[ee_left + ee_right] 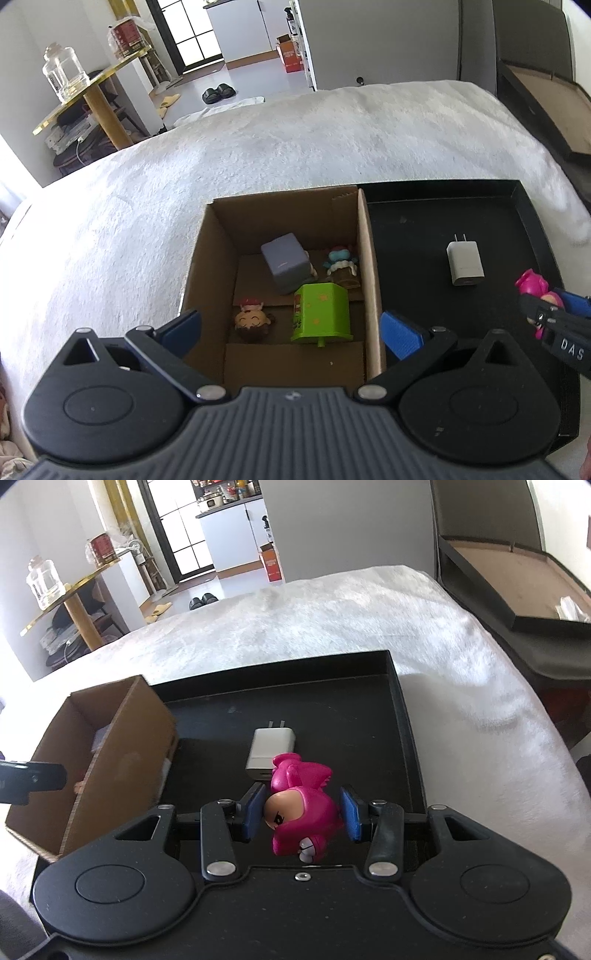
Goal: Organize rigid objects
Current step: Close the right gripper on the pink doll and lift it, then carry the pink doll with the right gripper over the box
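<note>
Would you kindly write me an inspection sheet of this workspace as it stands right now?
Surface: white fuzzy blanket carrying a cardboard box beside a black tray.
Job's things: in the box, a grey cube, a green toy box, a smiling figurine and a blue-haired figurine; a white charger lies on the tray; a pink figurine is in the right tool.
Clutter: nothing seen.
Grippers: left tool open and empty above the box; right tool shut on the pink figurine, over the tray.
Cables: nothing seen on the workspace.
Surroundings: gold-edged side table with a glass jar; black slippers on the floor.
</note>
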### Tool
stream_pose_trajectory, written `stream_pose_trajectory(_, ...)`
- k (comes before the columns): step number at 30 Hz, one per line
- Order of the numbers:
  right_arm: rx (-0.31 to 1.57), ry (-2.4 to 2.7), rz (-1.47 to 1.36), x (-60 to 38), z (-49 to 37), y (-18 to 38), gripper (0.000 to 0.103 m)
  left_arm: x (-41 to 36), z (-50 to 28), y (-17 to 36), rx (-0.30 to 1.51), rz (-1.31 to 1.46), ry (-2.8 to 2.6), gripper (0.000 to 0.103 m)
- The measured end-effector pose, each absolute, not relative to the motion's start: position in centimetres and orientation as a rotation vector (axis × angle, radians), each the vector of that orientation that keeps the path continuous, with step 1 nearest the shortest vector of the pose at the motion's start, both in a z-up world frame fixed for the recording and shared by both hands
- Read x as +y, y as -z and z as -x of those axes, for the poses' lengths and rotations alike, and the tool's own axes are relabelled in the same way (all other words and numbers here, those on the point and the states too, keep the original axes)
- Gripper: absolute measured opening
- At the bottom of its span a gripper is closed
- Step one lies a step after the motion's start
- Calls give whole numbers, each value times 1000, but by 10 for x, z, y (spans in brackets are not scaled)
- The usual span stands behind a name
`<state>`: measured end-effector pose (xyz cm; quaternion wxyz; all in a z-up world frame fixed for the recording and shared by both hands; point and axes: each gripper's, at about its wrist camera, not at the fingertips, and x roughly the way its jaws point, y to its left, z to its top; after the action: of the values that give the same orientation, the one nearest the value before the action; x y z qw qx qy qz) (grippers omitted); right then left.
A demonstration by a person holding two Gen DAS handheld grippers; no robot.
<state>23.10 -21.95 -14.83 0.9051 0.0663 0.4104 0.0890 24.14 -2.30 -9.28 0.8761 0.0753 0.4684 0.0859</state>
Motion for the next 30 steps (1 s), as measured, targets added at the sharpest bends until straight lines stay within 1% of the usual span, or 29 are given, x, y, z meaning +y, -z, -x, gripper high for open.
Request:
stream_pose_trajectory(11, 820, -210, -82, -184, -225, 116, 43, 14, -227, 81, 954, -72, -201, 102)
stream_pose_trajectory(23, 804, -247, 3, -138, -224, 97, 43, 55, -220, 78, 925, 20, -227, 101)
stream_pose_trajectory(28, 806, -259, 42, -119, -226, 94, 43, 72, -218, 83, 921, 86, -232, 98)
stream_pose_trajectory(30, 814, -267, 56, -111, -228, 94, 43, 78, -217, 85, 918, 109, -231, 92)
